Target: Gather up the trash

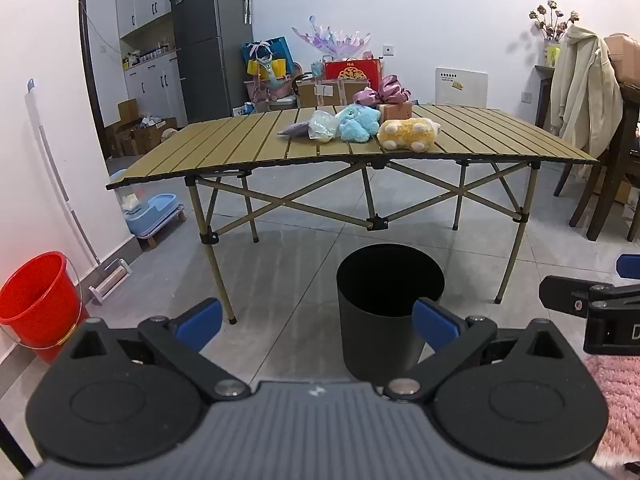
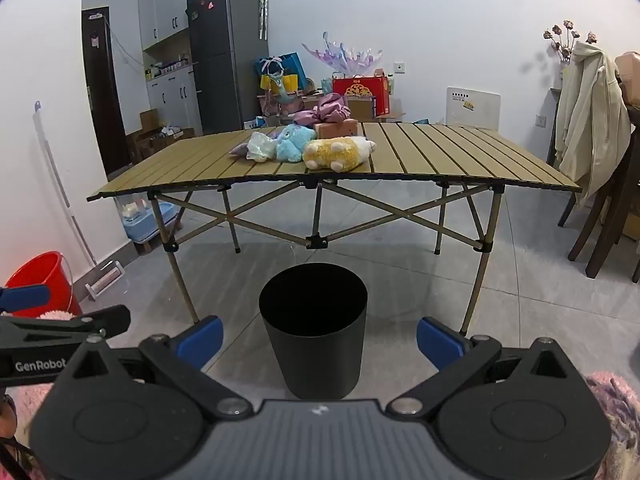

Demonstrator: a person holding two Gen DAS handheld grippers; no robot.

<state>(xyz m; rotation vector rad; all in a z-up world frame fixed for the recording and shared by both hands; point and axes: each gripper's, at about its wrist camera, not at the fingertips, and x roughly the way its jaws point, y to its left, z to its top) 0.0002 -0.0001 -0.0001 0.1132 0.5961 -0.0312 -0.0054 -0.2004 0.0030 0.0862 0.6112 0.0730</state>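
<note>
Left gripper (image 1: 318, 326) spread wide, nothing held | right gripper (image 2: 320, 342) likewise | black bin (image 2: 313, 330) just ahead, interior unreadable | plush toys (image 2: 338, 154) beyond on folding table (image 2: 460, 152)

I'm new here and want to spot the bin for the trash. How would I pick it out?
Find the folding slatted table in the middle of the room. On the tiled floor just in front of it stands the bin, a plain black open-topped cylinder. Unlike the red bucket by the left wall, it is dark and has no handle.
</note>
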